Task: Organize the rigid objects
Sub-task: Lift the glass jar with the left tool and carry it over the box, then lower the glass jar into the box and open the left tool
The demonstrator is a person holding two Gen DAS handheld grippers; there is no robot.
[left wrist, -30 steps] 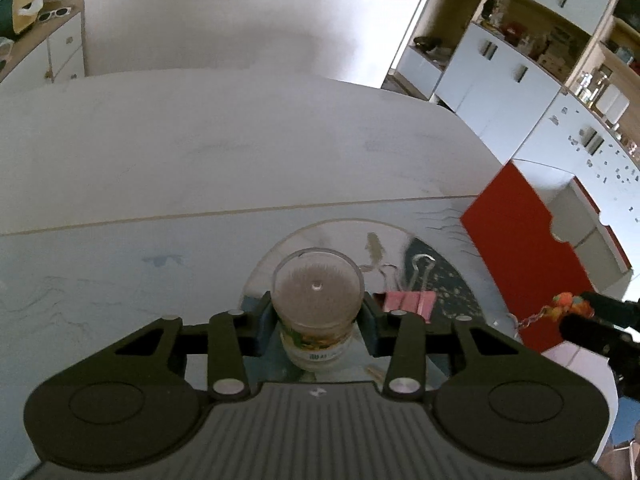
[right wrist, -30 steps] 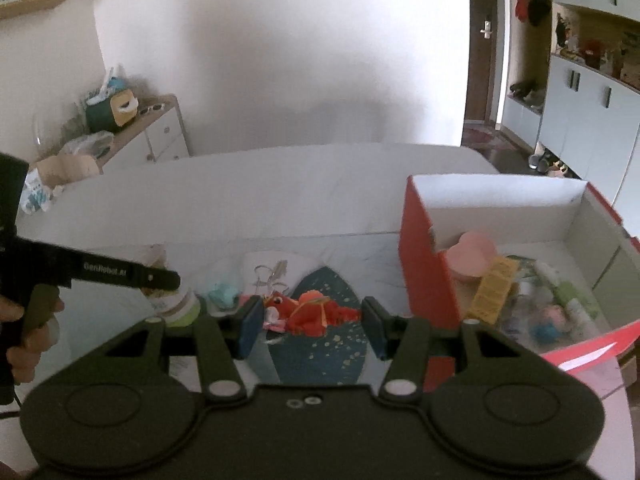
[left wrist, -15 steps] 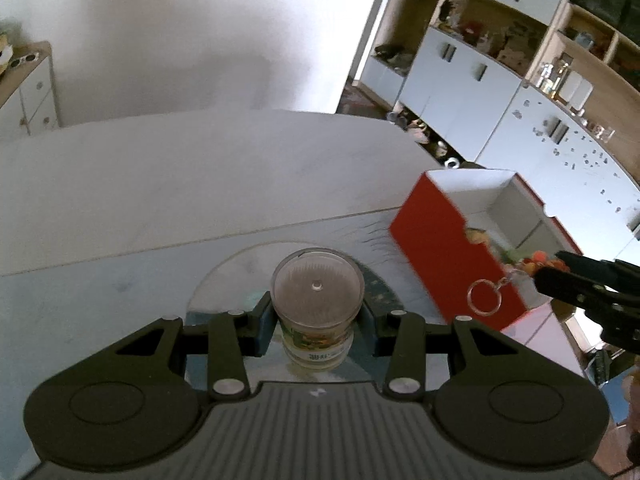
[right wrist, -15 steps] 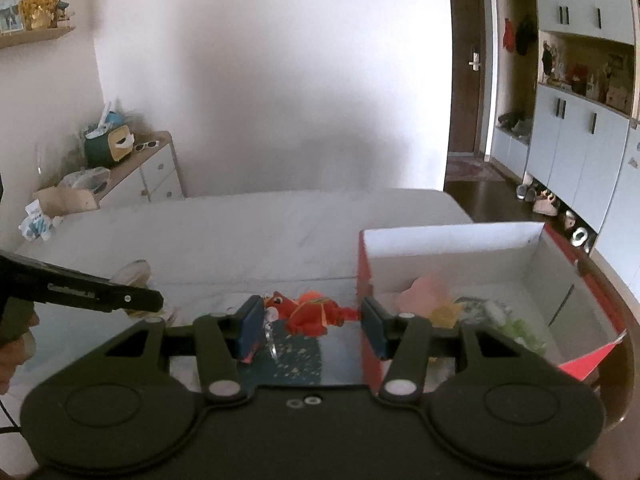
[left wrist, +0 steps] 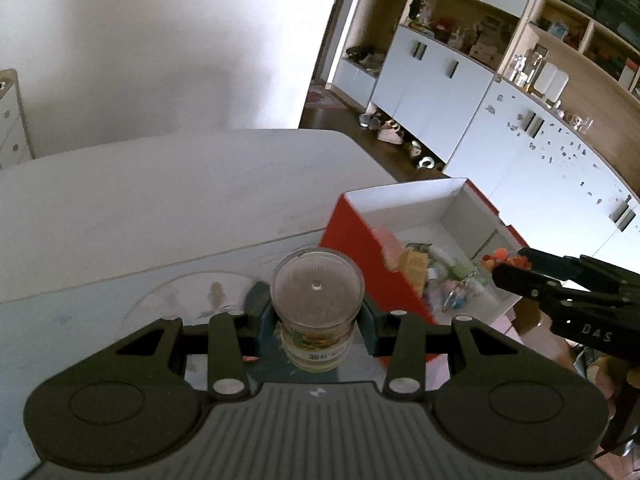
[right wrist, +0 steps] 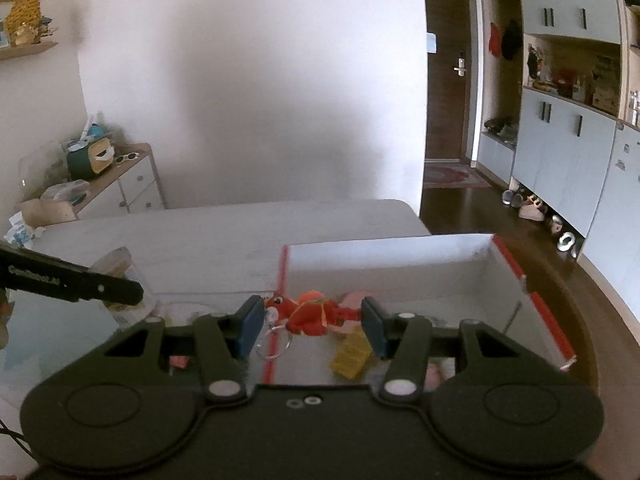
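Note:
My left gripper (left wrist: 317, 312) is shut on a small clear-lidded jar (left wrist: 317, 304) with a green label, held above the table just left of the red box (left wrist: 360, 248). My right gripper (right wrist: 312, 320) is shut on a red toy keychain (right wrist: 310, 314) whose metal ring (right wrist: 274, 346) dangles below, held over the box's left wall (right wrist: 280, 276). In the left wrist view the right gripper (left wrist: 508, 266) hangs over the open box with the keychain (left wrist: 502, 258). The left gripper (right wrist: 132, 292) shows at the left of the right wrist view.
The red box has white inner walls (right wrist: 384, 264) and holds several small items, among them a yellow packet (right wrist: 350, 356) and a pink piece (left wrist: 390, 246). A glass mat (left wrist: 120, 304) covers the white table (left wrist: 180, 184). White cabinets (left wrist: 540, 152) stand to the right.
Both grippers have risen and moved right with their loads. The right gripper with the keychain now hangs over the box; the left gripper with the jar has come beside the box's left wall.

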